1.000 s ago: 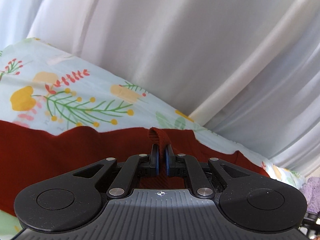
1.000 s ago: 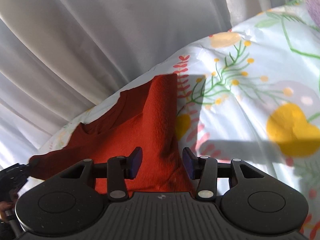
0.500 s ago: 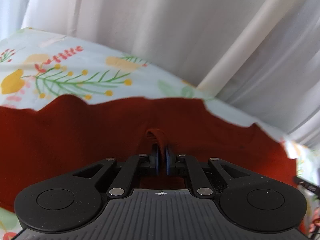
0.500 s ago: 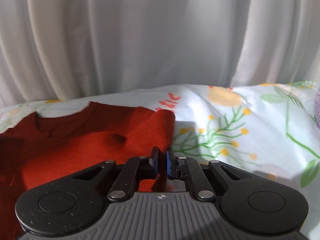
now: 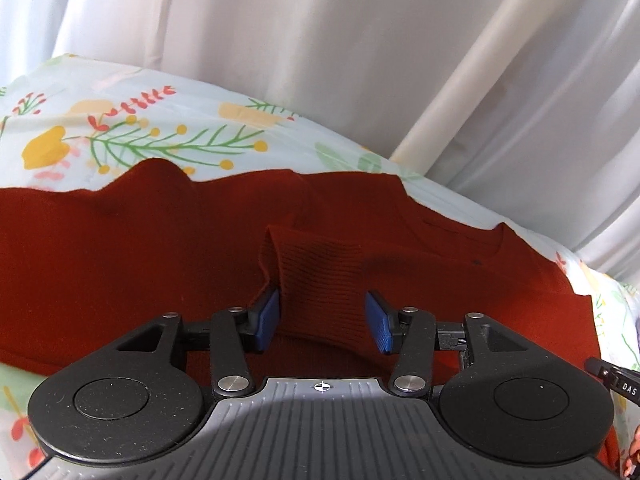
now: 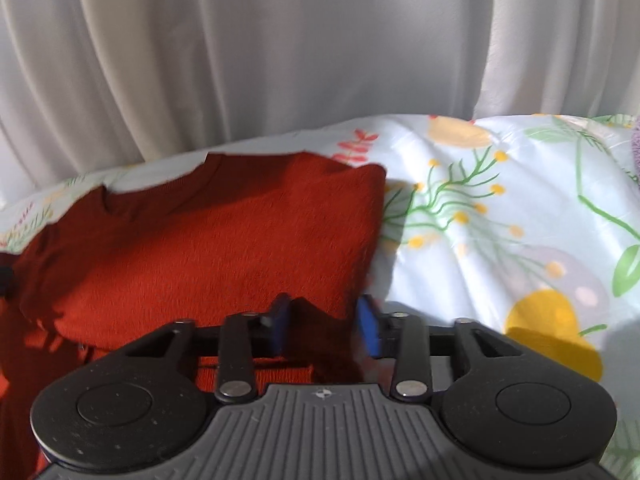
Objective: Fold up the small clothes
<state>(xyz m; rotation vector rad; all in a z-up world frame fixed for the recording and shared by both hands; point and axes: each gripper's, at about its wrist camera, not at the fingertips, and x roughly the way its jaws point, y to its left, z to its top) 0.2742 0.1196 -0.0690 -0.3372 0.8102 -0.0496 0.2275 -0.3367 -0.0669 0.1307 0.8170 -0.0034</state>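
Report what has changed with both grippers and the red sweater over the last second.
The left gripper has opened and let go of the ribbed cuff it pinched. The right gripper shut on the red sweater half a second ago and has opened again. The sweater still lies on the floral sheet.

the rust-red knitted sweater [image 5: 120,248] lies on the floral-printed bed sheet [image 6: 500,208], its neckline toward the far edge by the white pleated curtain [image 6: 280,48]. a ribbed cuff [image 5: 320,280] stands between the left gripper's [image 5: 323,318] parted fingers; the right gripper [image 6: 325,326] straddles the sweater's right edge.
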